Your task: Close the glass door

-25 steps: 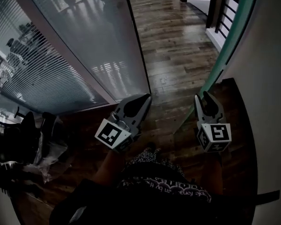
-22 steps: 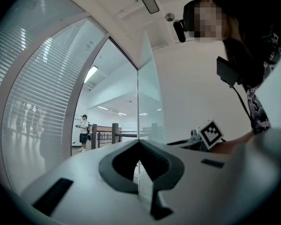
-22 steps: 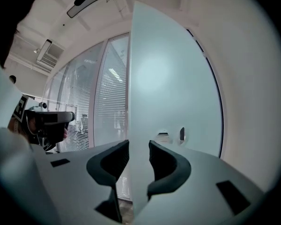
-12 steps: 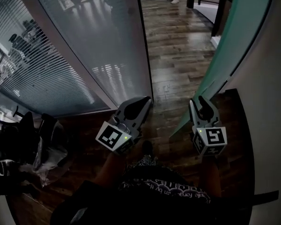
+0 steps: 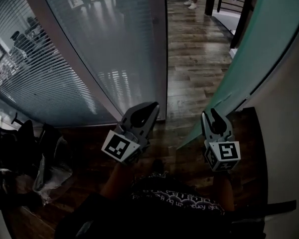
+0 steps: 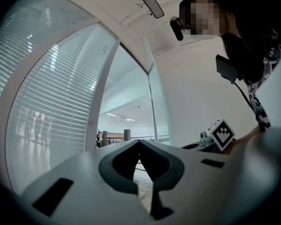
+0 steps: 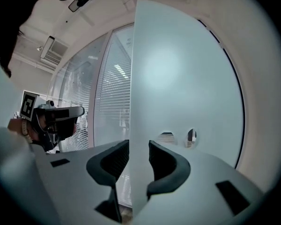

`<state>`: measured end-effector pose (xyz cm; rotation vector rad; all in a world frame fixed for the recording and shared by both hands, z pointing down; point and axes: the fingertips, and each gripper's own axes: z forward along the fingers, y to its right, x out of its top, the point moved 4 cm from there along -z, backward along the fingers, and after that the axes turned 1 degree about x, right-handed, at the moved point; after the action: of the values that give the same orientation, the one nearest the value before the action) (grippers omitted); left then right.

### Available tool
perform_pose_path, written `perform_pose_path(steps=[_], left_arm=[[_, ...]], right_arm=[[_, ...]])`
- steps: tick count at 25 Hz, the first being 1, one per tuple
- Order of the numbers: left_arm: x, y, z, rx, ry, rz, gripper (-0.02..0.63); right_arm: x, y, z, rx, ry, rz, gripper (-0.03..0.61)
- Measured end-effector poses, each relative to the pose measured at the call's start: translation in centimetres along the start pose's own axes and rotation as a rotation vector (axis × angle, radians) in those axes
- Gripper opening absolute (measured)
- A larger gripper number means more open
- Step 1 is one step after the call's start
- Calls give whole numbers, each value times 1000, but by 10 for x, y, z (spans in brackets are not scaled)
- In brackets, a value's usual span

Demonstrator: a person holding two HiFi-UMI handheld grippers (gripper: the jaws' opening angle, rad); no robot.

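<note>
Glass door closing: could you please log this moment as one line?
glass door: open | right gripper: jaws just opened, door edge between them | left gripper: shut, empty

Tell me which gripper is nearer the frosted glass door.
Right. The right gripper, its jaws just opened, straddles the edge of the glass door. The left gripper, shut, hangs off to the left, clear of the door.

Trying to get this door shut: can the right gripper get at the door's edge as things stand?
Probably yes. The free edge of the door stands between the jaws of the right gripper, which have just been opening and seem not to press it. Nothing else is in the way.
</note>
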<state>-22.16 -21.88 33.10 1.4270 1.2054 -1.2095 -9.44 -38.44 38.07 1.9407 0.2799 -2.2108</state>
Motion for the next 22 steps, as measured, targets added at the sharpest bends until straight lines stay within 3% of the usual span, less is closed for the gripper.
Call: perform_pose_path(steps=[13, 22], left_arm=[[-4, -114, -3, 54, 16, -2, 2], [-14, -157, -4, 92, 19, -37, 2]], right_arm=[[11, -9, 106, -19, -3, -3, 121], [21, -7, 169, -10, -21, -20, 120]])
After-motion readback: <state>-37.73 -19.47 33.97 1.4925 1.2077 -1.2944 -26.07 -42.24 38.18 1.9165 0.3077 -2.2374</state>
